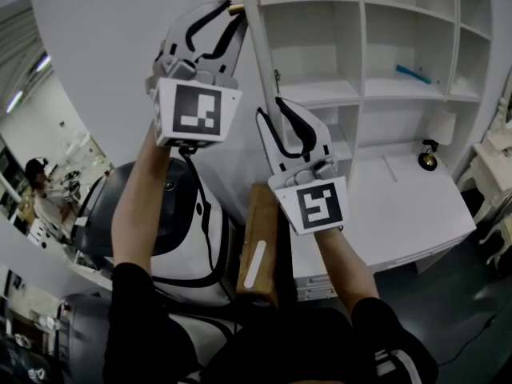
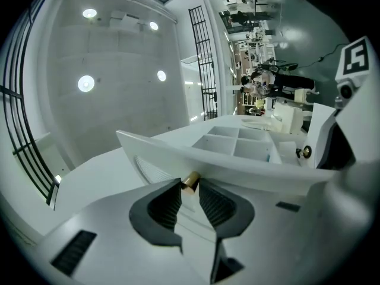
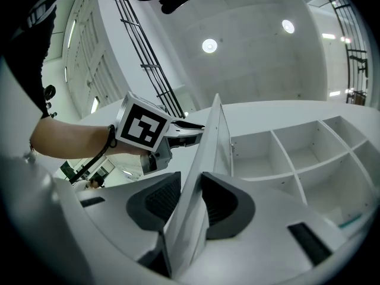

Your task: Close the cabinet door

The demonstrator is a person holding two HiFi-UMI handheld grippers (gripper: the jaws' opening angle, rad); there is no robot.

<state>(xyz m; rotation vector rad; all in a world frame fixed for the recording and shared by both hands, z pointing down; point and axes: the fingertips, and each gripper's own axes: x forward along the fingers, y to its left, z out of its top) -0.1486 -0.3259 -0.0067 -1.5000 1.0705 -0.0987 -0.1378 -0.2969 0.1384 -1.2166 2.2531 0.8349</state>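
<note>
Head view has the cabinet door [image 1: 258,62] standing open and edge-on, a thin white panel running from the top of the frame down toward the white bench [image 1: 400,214]. It swings out in front of the left side of the white shelves [image 1: 360,42]. A small brass knob [image 1: 236,9] sits on its left face near the top.

The left tongs [image 1: 228,18] are raised high at the door's left and are pressed together on that knob. In the left gripper view the ribbed pads [image 2: 163,206] pinch the brass knob [image 2: 190,181], with the door [image 2: 237,162] running across just behind it.

The right tongs [image 1: 272,114] are lower down and straddle the door's free edge. In the right gripper view the panel [image 3: 208,147] runs straight between the two pads, which are closed against its two faces, and the open shelves [image 3: 297,171] lie beyond.

A blue object [image 1: 413,74] lies on one shelf, and a small round brass-and-black thing [image 1: 428,161] stands on the bench at the right. Below the door a wooden block [image 1: 260,230] leans beside a white-and-black machine [image 1: 188,238]. Nothing sits between the door and the shelf front.
</note>
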